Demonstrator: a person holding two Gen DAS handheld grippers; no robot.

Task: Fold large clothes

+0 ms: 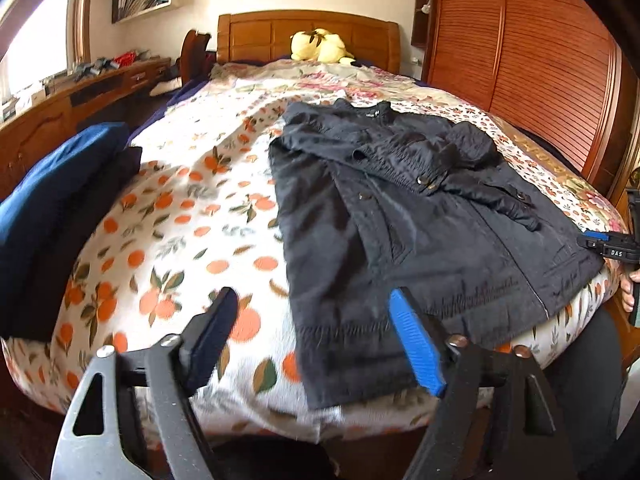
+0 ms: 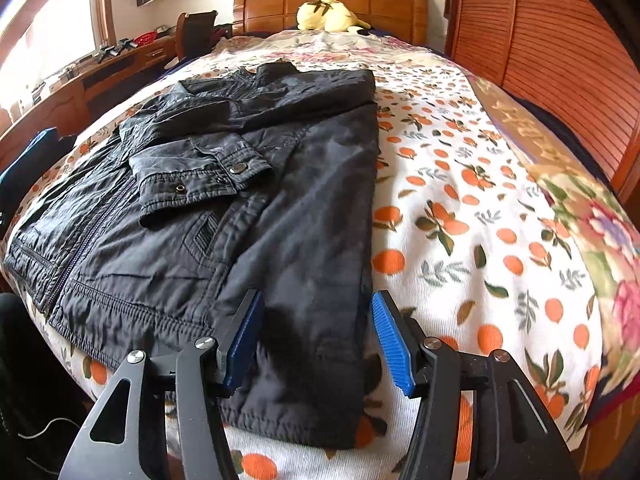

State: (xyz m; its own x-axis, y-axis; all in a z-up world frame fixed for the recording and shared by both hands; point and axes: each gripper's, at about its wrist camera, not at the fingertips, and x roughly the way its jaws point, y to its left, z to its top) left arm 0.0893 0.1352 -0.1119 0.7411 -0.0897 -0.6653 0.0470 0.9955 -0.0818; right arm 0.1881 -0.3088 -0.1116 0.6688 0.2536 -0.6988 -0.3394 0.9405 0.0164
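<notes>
Lying across an orange-print bedspread (image 1: 192, 208) on a wooden bed, folded blue clothes (image 1: 52, 184) far left. Tilting down over the near edge: left gripper (image 1: 320, 340), jaws apart, gripping nothing, straddling the left hem of the dark jacket (image 1: 400, 220). Hovering likewise: right gripper (image 2: 316, 336), jaws apart over the jacket's right hem, fabric beneath, unpinched. Reading "DAS" on the right gripper's body at the left view's far edge.
</notes>
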